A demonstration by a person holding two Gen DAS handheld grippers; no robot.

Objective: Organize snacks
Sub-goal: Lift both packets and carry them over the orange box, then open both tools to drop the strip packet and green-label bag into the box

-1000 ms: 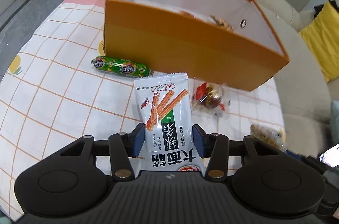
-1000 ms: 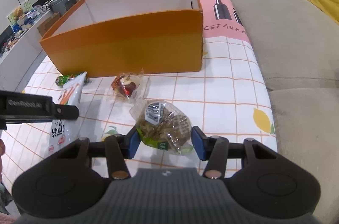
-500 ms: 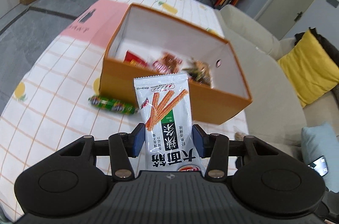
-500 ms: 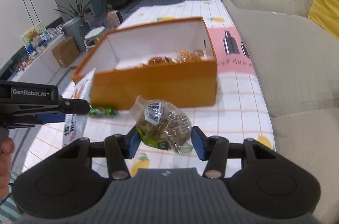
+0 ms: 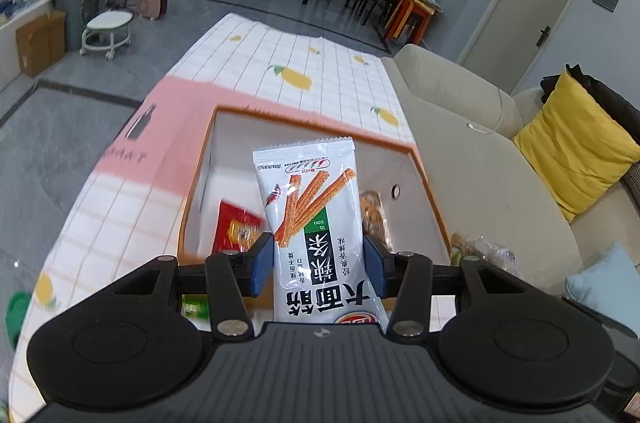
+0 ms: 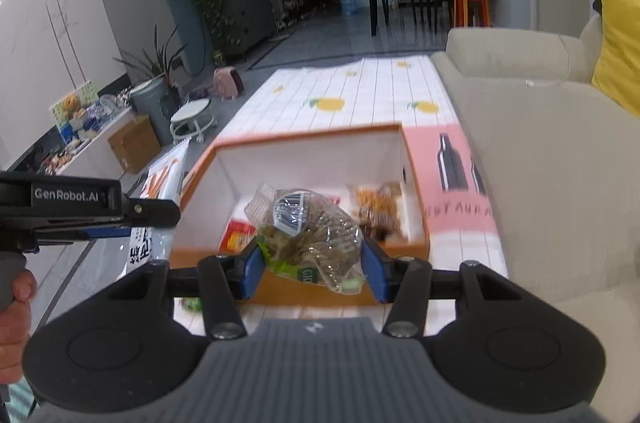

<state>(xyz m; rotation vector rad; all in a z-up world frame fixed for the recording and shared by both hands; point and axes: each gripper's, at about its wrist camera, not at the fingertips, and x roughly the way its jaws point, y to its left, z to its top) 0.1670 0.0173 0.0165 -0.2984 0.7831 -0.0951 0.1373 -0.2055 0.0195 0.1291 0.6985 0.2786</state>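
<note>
My left gripper (image 5: 318,265) is shut on a white snack packet with orange sticks printed on it (image 5: 316,223) and holds it in the air over the near edge of the orange box (image 5: 200,183). My right gripper (image 6: 312,265) is shut on a clear bag of brown snacks (image 6: 316,235), also in the air above the box's near wall (image 6: 304,291). Inside the box lie a red packet (image 5: 236,231) and a brown snack bag (image 6: 376,207). The left gripper also shows at the left of the right wrist view (image 6: 152,215).
The box stands on a table with a white grid cloth with lemons and a pink patch (image 5: 168,127). A green sausage snack (image 5: 194,307) lies on the table near the box. A beige sofa (image 6: 540,163) with a yellow cushion (image 5: 576,143) runs along the right side.
Both grippers have risen with their snacks and moved forward from the table in front of the box to above its near edge; the box's inside now shows from above.
</note>
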